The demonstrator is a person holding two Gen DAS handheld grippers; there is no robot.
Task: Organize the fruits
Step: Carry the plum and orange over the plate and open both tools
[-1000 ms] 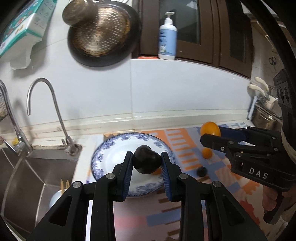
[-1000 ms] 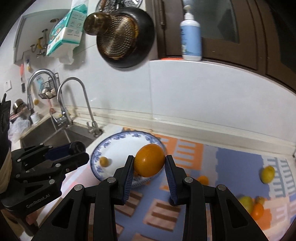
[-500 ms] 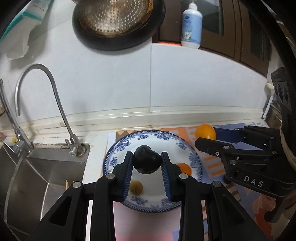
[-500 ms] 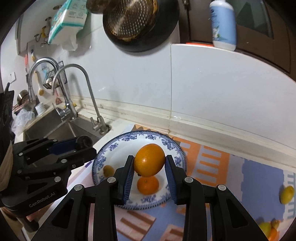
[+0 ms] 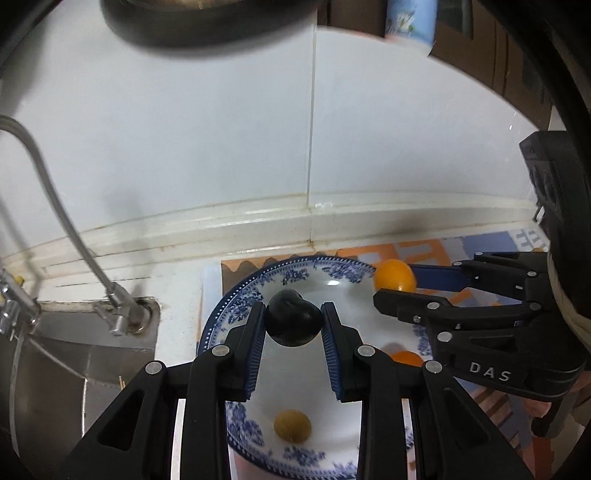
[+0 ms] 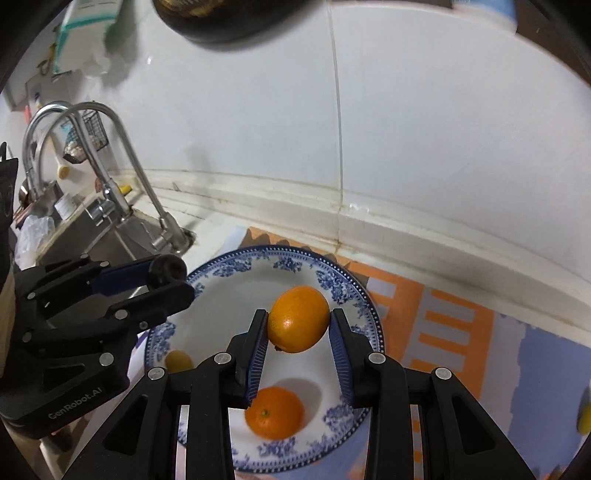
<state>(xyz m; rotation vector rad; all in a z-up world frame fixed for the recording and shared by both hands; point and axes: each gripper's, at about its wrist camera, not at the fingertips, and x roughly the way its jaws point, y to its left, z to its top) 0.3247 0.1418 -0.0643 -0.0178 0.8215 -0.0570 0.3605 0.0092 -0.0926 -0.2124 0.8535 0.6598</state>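
Observation:
My left gripper [image 5: 293,323] is shut on a dark plum [image 5: 293,322] and hangs over the blue-and-white plate [image 5: 236,306]. My right gripper [image 6: 298,325] is shut on an orange [image 6: 298,318] above the same plate [image 6: 354,288]. On the plate lie a second orange [image 6: 274,412] and a small yellow-brown fruit [image 5: 291,425]. In the left wrist view the right gripper [image 5: 395,285] comes in from the right with its orange [image 5: 393,275]. In the right wrist view the left gripper [image 6: 166,275] sits at the left with the plum [image 6: 166,268].
A steel sink [image 5: 55,354] with curved taps [image 6: 122,155] lies left of the plate. A white tiled wall [image 5: 258,129] rises close behind. The plate stands on an orange-and-blue patterned mat [image 6: 443,325]. A dark pan [image 6: 221,22] hangs above.
Both grippers have moved forward and down toward the plate, each keeping its fruit. The plate now lies right beneath them and the wall looks closer.

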